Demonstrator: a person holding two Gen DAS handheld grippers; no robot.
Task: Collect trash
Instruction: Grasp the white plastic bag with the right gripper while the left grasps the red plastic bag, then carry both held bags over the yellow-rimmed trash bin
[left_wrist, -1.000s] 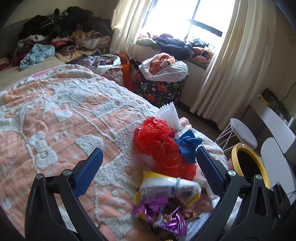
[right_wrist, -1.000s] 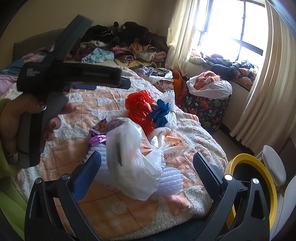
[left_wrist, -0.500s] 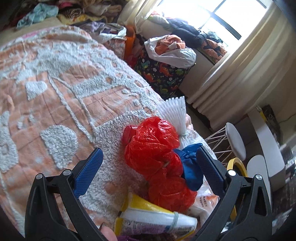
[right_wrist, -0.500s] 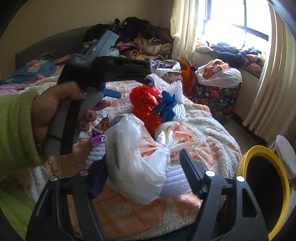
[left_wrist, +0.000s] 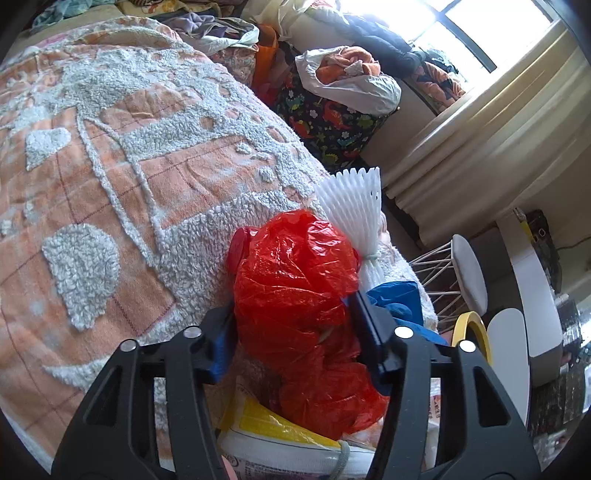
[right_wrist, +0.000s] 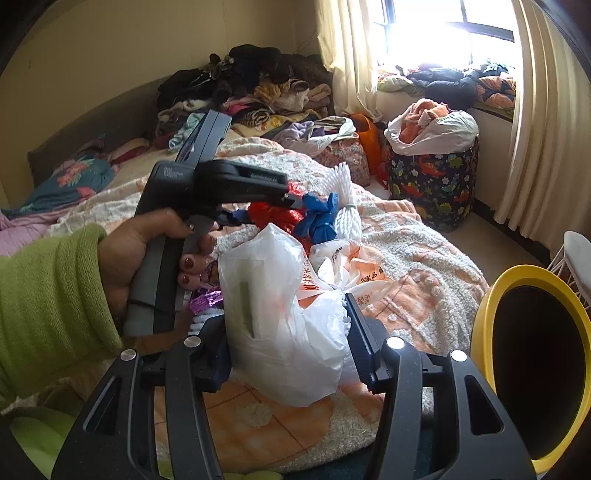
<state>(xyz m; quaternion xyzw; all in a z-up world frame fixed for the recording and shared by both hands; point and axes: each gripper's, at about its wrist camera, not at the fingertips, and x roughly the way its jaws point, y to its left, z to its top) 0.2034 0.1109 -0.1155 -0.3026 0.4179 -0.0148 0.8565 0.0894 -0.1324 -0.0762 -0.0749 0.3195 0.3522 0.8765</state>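
White bag (right_wrist: 280, 325) with unreadable orange print, right gripper (right_wrist: 288, 343) just clamped on it; left gripper (left_wrist: 295, 332) just clamped on red bag (left_wrist: 295, 280); yellow bin (right_wrist: 487, 317) beside the bed looks empty.

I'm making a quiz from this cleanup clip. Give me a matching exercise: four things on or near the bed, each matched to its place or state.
1. red plastic bag
2. white plastic bag
3. yellow-rimmed bin
4. dinosaur-print basket

A. below the window, stuffed with clothes
B. between the right hand-held gripper's fingers
C. on the floor beside the bed
D. between the left hand-held gripper's fingers

Pairs: 1-D, 2-B, 3-C, 4-A
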